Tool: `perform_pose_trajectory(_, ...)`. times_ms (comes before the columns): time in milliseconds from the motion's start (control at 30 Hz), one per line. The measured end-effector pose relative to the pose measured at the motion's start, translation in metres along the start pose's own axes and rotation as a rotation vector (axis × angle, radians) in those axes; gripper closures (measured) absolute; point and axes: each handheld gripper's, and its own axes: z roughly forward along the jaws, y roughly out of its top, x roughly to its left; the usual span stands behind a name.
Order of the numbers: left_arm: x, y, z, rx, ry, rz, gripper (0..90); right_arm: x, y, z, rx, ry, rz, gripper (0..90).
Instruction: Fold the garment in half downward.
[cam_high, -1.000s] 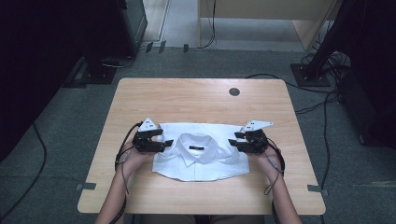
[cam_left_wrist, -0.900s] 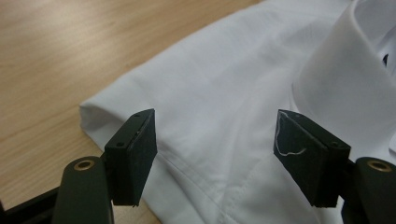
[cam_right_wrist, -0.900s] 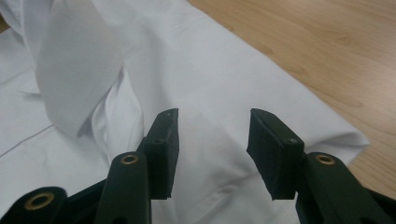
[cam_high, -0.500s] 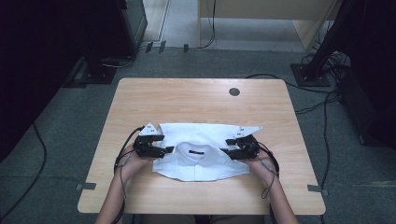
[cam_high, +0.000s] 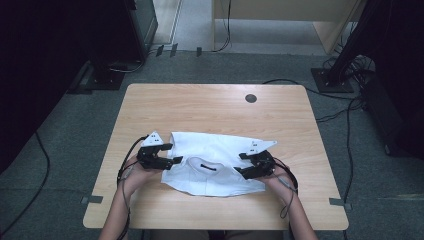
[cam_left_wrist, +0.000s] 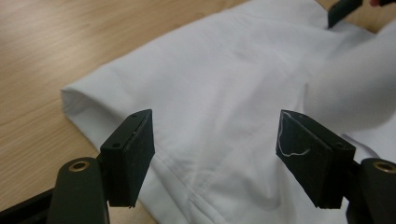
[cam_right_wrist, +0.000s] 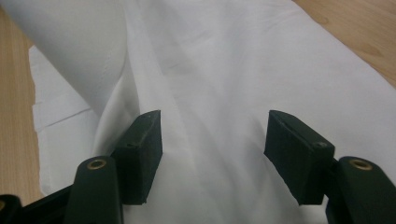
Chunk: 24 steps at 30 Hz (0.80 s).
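Note:
A white collared shirt (cam_high: 215, 172) lies folded on the wooden table (cam_high: 210, 110), collar (cam_high: 204, 165) up and near the middle. My left gripper (cam_high: 171, 153) is at the shirt's left edge, jaws open over the cloth (cam_left_wrist: 224, 79) with nothing pinched. My right gripper (cam_high: 241, 165) is at the shirt's right side. Its jaws have just been opening and now stand apart above the white cloth (cam_right_wrist: 243, 70), which lies between and below the pads (cam_right_wrist: 289, 154) without being pressed. In the left gripper view (cam_left_wrist: 215, 149) the folded hem runs under the jaws.
A round dark cable hole (cam_high: 251, 98) sits in the table's far right part. Bare wood runs beyond the shirt and along the near edge (cam_high: 215, 215). Black stands and cables (cam_high: 345, 80) are on the carpet around the table.
Both hands have drawn a little toward the near edge, the right one also inward over the shirt. The right jaws stand wider apart than before.

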Motion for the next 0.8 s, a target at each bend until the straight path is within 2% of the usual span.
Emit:
perform_pose_trajectory(67, 0.002, 0.0, 0.004, 0.017, 0.033, -0.003, 27.9, -0.001, -0.001, 0.002, -0.004, 0.003, 0.017, 37.1)
perform_pose_trajectory(200, 0.0, -0.005, 0.013, 0.065, 0.012, 0.02, 27.9, -0.003, -0.004, 0.007, 0.018, 0.002, 0.027, 37.1)
perform_pose_trajectory(300, -0.002, -0.007, 0.019, 0.097, 0.011, 0.025, 27.9, -0.004, -0.005, 0.01, 0.044, -0.022, 0.016, 37.1)
perform_pose_trajectory(367, -0.003, -0.009, 0.022, 0.105, 0.011, 0.016, 27.9, -0.005, -0.006, 0.013, 0.07, -0.049, -0.007, 37.1)
perform_pose_trajectory(467, -0.004, -0.009, 0.025, 0.118, 0.014, 0.022, 27.9, -0.009, -0.005, 0.014, 0.072, -0.06, -0.031, 37.3)
perform_pose_trajectory(533, -0.006, -0.009, 0.027, 0.12, 0.012, 0.024, 27.9, -0.012, -0.005, 0.014, 0.077, -0.09, -0.05, 38.6)
perform_pose_trajectory(800, -0.008, -0.008, 0.027, 0.127, -0.001, 0.015, 27.8, -0.028, -0.004, 0.013, 0.051, -0.136, -0.033, 36.9)
